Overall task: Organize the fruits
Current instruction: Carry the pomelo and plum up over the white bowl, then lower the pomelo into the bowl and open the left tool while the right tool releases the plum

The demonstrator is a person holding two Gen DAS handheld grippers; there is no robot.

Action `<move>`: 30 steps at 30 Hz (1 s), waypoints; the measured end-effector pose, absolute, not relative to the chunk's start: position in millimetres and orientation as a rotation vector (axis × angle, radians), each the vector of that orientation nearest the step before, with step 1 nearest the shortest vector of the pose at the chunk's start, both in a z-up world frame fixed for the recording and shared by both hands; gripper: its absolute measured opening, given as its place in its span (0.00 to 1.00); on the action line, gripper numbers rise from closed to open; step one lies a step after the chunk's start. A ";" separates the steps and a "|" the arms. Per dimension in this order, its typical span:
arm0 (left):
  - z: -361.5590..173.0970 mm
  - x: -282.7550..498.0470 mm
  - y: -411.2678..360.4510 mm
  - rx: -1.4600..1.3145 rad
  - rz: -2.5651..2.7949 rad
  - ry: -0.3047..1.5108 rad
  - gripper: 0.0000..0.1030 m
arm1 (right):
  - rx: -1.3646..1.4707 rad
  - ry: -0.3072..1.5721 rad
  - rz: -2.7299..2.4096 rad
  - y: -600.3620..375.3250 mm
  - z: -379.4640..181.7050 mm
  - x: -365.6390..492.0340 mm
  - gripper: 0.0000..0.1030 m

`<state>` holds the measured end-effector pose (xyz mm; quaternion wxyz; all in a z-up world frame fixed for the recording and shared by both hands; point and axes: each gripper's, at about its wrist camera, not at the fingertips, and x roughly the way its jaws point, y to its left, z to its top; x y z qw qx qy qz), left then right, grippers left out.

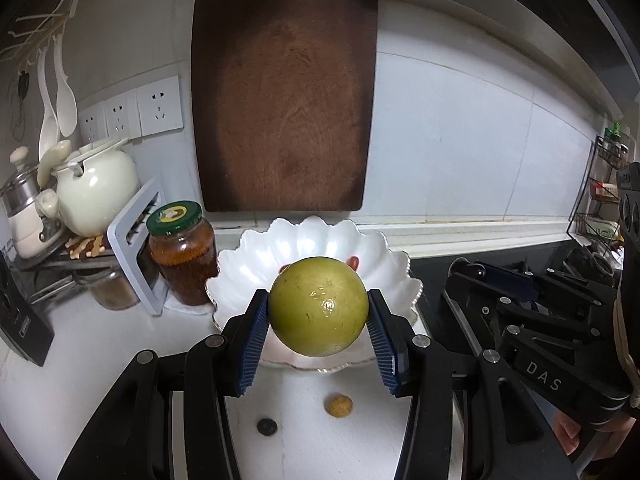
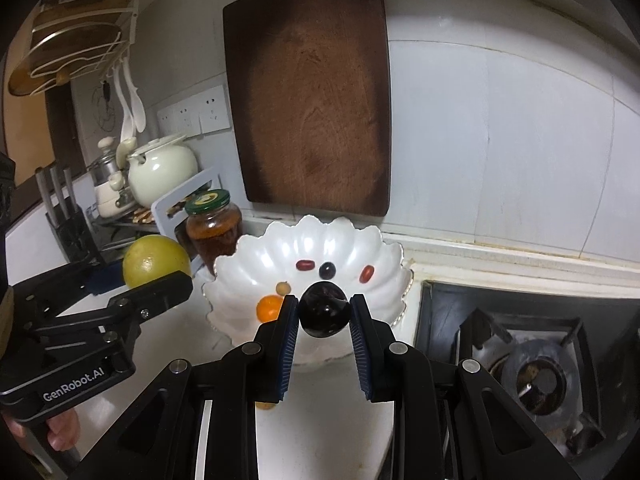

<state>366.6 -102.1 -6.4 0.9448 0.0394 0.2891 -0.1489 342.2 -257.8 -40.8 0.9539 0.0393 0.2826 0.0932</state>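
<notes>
Nearest the left wrist camera, the left gripper point(image 1: 318, 312) is clenched on a large yellow-green citrus fruit point(image 1: 318, 306); the blue ribbed pads point(image 1: 254, 340) press its two sides, and the fruit hangs in front of the near rim of the white scalloped bowl point(image 1: 256, 256). Below it, on the white counter point(image 1: 80, 360) on the near side of the bowl, lie a small tan fruit point(image 1: 340, 405) and a small dark fruit point(image 1: 267, 426).

The right gripper point(image 2: 324, 312) grasps a dark round fruit point(image 2: 323, 310) between its pads, held over the near part of the bowl point(image 2: 352, 240). Inside the bowl lie a small orange fruit point(image 2: 269, 307), a small tan fruit point(image 2: 283, 288), two red oblong fruits point(image 2: 305, 265) point(image 2: 366, 274) and a dark grape-like fruit point(image 2: 327, 270).

Left of the bowl stands a jar with a green lid point(image 1: 182, 252). Behind the bowl a brown cutting board point(image 1: 284, 92) leans against the tiled wall. Right of the bowl is a gas burner point(image 2: 536, 380).
</notes>
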 end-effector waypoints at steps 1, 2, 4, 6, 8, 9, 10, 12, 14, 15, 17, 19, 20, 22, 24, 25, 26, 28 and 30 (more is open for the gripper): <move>-6.6 370.0 -101.8 0.082 -0.305 0.596 0.46 | 0.078 0.574 0.186 -257.3 -40.4 345.5 0.27; -6.6 373.4 -101.6 0.084 -0.302 0.598 0.46 | 0.076 0.578 0.184 -256.4 -40.3 350.4 0.27; -6.6 381.9 -100.9 0.082 -0.298 0.605 0.46 | 0.074 0.577 0.180 -254.9 -39.5 358.0 0.27; -7.5 391.3 -99.6 0.081 -0.295 0.614 0.47 | 0.069 0.578 0.179 -253.4 -39.2 364.1 0.27; -8.1 397.9 -98.2 0.081 -0.291 0.619 0.46 | 0.064 0.583 0.177 -251.0 -39.2 373.0 0.27; -8.4 402.9 -97.8 0.087 -0.289 0.623 0.47 | 0.062 0.585 0.180 -249.8 -39.4 377.7 0.27; -8.8 406.1 -97.5 0.088 -0.286 0.626 0.46 | 0.061 0.589 0.180 -249.0 -39.6 380.6 0.27; -10.3 415.8 -95.7 0.089 -0.281 0.636 0.47 | 0.061 0.599 0.184 -247.2 -40.6 390.1 0.27; -12.2 424.8 -93.9 0.086 -0.275 0.652 0.46 | 0.054 0.609 0.182 -244.7 -42.5 400.5 0.27; -14.0 431.2 -93.4 0.084 -0.276 0.662 0.46 | 0.052 0.612 0.182 -243.7 -43.4 404.5 0.27; -16.8 440.9 -93.3 0.083 -0.271 0.678 0.46 | 0.047 0.625 0.182 -241.3 -46.1 413.7 0.27; -19.9 449.5 -93.6 0.084 -0.268 0.689 0.46 | 0.047 0.642 0.182 -239.8 -49.2 423.9 0.27; -21.2 453.1 -93.9 0.085 -0.266 0.694 0.46 | 0.046 0.653 0.182 -239.3 -51.7 430.2 0.27; -24.5 462.5 -95.4 0.092 -0.262 0.703 0.46 | 0.046 0.667 0.178 -239.5 -54.7 437.3 0.27; -28.5 472.2 -96.9 0.099 -0.259 0.717 0.46 | 0.046 0.688 0.174 -239.6 -59.4 448.1 0.27; -30.1 475.7 -97.7 0.101 -0.260 0.723 0.47 | 0.045 0.698 0.172 -239.7 -61.7 453.0 0.27; -31.7 479.8 -98.0 0.102 -0.259 0.730 0.47 | 0.044 0.709 0.170 -239.6 -63.7 457.5 0.27; -36.5 489.9 -99.5 0.107 -0.257 0.746 0.46 | 0.041 0.728 0.167 -239.9 -68.9 465.3 0.27; -41.7 499.9 -101.7 0.112 -0.259 0.763 0.47 | 0.038 0.748 0.161 -240.4 -75.2 473.1 0.27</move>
